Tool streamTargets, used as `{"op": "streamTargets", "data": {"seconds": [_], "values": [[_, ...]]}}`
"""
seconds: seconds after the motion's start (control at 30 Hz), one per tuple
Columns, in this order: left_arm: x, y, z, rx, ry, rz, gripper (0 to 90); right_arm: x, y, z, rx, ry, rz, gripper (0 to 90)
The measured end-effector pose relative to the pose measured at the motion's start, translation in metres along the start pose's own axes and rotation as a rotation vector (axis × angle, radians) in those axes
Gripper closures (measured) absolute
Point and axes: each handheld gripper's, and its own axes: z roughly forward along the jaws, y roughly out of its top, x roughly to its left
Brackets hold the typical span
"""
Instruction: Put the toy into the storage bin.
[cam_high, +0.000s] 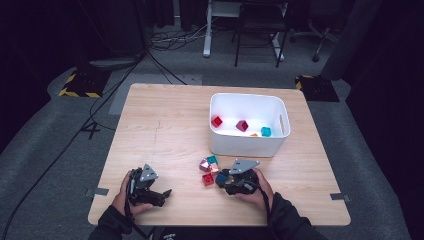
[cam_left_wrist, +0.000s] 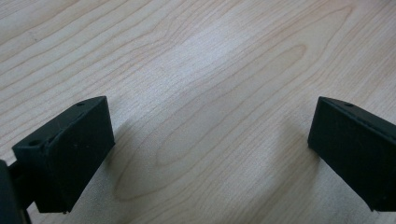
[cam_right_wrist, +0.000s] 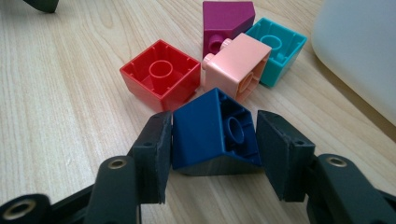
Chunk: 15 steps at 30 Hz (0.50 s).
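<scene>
Near the front edge of the wooden table (cam_high: 165, 120), the right gripper (cam_right_wrist: 212, 140) has its jaws pressed on the flat sides of a dark blue hollow plastic block (cam_right_wrist: 215, 133). It looks light, rigid and rather slick, so square flat-side contact suits it. The left gripper (cam_left_wrist: 205, 149) gapes wide and empty.

The light wooden table (cam_high: 165, 125) carries a white plastic bin (cam_high: 247, 145) on its far right part. Inside the bin lie a red cube block (cam_high: 216, 121), a magenta block (cam_high: 242, 125) and a teal block (cam_high: 266, 131), side by side from left to right. In front of the bin, on the table, four blocks cluster: a red hollow brick (cam_right_wrist: 161, 74) at the left, a pink brick (cam_right_wrist: 236, 67) touching its right, a purple brick (cam_right_wrist: 226, 21) behind them, a turquoise brick (cam_right_wrist: 276, 50) just right of the pink one. A dark blue brick (cam_right_wrist: 215, 133) sits nearest the person, between the jaws of the right gripper (cam_right_wrist: 212, 154). The left gripper (cam_left_wrist: 205, 154) rests well apart to the left, over bare table.
</scene>
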Motion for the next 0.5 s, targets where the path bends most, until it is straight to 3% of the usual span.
{"op": "streamTargets", "data": {"seconds": [0.27,0.5], "values": [[0.000,0.000,0.000,0.002,-0.001,0.000,0.6,0.000,-0.002,-0.004,-0.007,-0.021,-0.011,48.3],[0.000,0.000,0.000,0.002,-0.001,0.000,0.6,-0.004,-0.006,-0.017,-0.029,-0.026,0.014,48.3]]}}
